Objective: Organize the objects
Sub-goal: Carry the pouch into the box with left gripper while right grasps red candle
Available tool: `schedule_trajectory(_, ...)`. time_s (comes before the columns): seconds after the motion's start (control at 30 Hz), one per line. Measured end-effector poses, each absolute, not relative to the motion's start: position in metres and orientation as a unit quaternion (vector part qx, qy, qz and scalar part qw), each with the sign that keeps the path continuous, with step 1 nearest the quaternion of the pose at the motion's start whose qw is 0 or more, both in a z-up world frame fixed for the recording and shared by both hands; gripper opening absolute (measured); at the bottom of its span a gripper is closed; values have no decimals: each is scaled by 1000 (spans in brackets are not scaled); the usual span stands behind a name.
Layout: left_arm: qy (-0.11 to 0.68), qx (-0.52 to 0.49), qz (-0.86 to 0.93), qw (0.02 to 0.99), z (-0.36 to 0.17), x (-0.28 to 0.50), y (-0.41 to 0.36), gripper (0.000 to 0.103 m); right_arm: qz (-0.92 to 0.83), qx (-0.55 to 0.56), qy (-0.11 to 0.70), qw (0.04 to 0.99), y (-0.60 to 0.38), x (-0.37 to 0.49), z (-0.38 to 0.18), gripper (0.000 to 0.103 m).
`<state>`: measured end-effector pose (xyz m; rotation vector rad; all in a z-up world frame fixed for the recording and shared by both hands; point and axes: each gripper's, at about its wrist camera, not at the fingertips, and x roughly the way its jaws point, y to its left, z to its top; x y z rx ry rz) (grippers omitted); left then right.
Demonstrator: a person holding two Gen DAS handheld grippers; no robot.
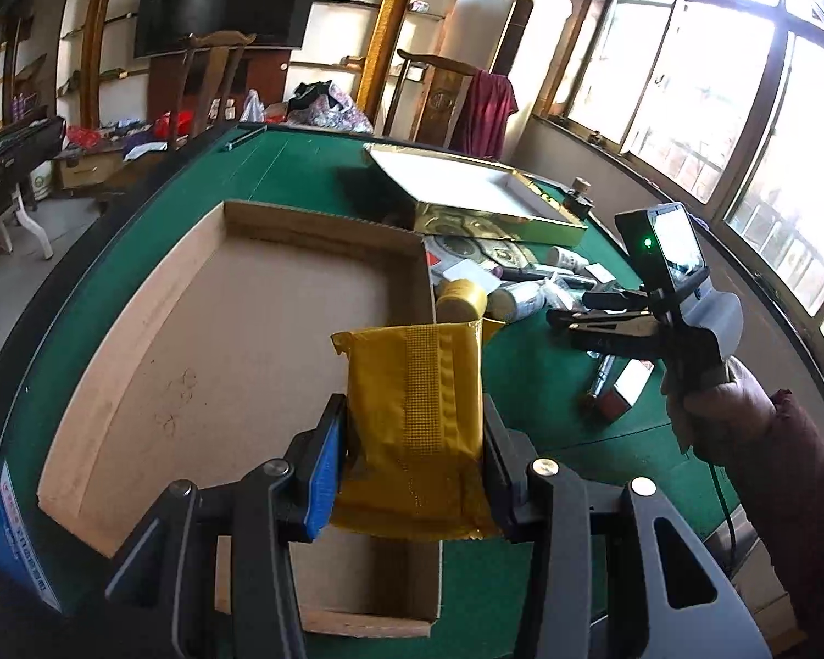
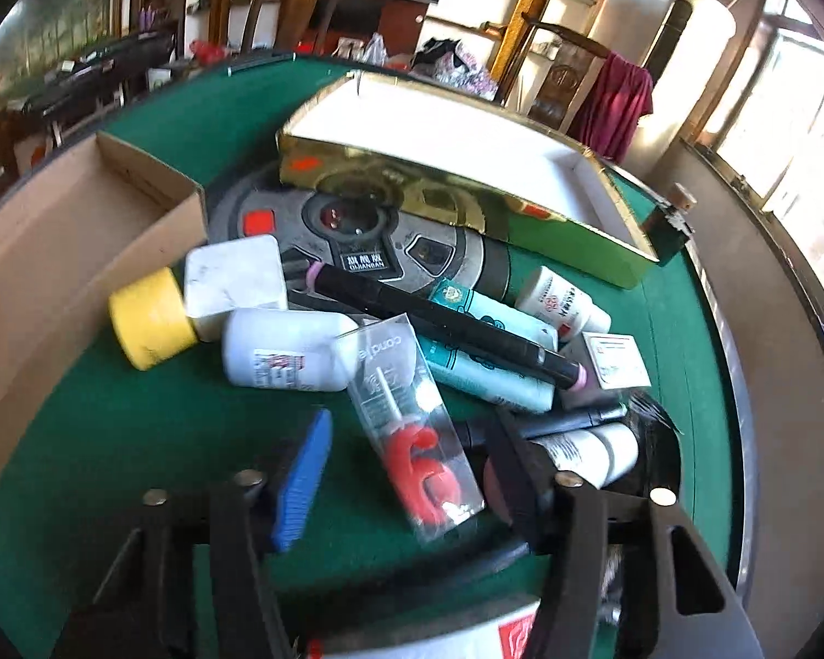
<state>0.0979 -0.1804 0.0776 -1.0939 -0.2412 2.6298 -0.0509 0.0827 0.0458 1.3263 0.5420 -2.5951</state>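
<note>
**Already clamped: gold pouch over the box, candle pack between the right jaws**

The left gripper is clamped on a gold foil pouch, its blue-faced pad and its dark pad pressing the pouch's two long edges. The pouch hangs upright above the near right corner of the open cardboard box, which sits on the green table. It looks light and crinkly, a soft packet that gives under pressure; the foil is likely slippery, so gripping across the flat body, as now, seems safer than pinching a sealed end.

The right gripper has its jaws partly apart around a clear plastic candle pack holding a red number-six candle. The pack lies between the fingers, but I see a gap at the blue pad, so I judge it not yet pressed. That pack appears stiff but thin, smooth-walled and light; taking it across its narrow width near the middle should stop it pivoting.

Around the pack lies a heap: a yellow tape roll, a white bottle, a black marker and a teal tube. Beyond them stands a gold tray box. The marker and tube overlap the pack's far end, so lifting may drag them.
</note>
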Motion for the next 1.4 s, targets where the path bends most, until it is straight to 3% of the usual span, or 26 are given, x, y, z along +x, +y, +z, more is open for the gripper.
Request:
schedule_trajectory(0.07,-88,-381,910,140,76,98,-182,43,-868,459,169,92,85,-57,42,41)
schedule_trajectory(0.2,-91,-381,910,138,77,97,-183,43,-869,468,120,105,96,-58,43,33)
schedule_trajectory(0.5,-107,-375,911,136,88,98,-194,43,-887,440,22,139,110,-31,84,33)
schedule_trajectory(0.8,-77,-367,921,108,119,52,-210,43,-846,446,-90,277,54,-23,132,34)
schedule_trajectory(0.93,-87,-406,905,95,100,-1,-216,43,-815,480,-126,301,3,-47,116,34)
schedule_trajectory(1.3,-118,-458,878,72,42,-77,-224,43,-806,541,-119,210,-62,-115,51,34)
schedule_trajectory(1.4,-133,-459,876,67,38,-80,-230,54,-804,548,-114,203,-67,-121,46,36)
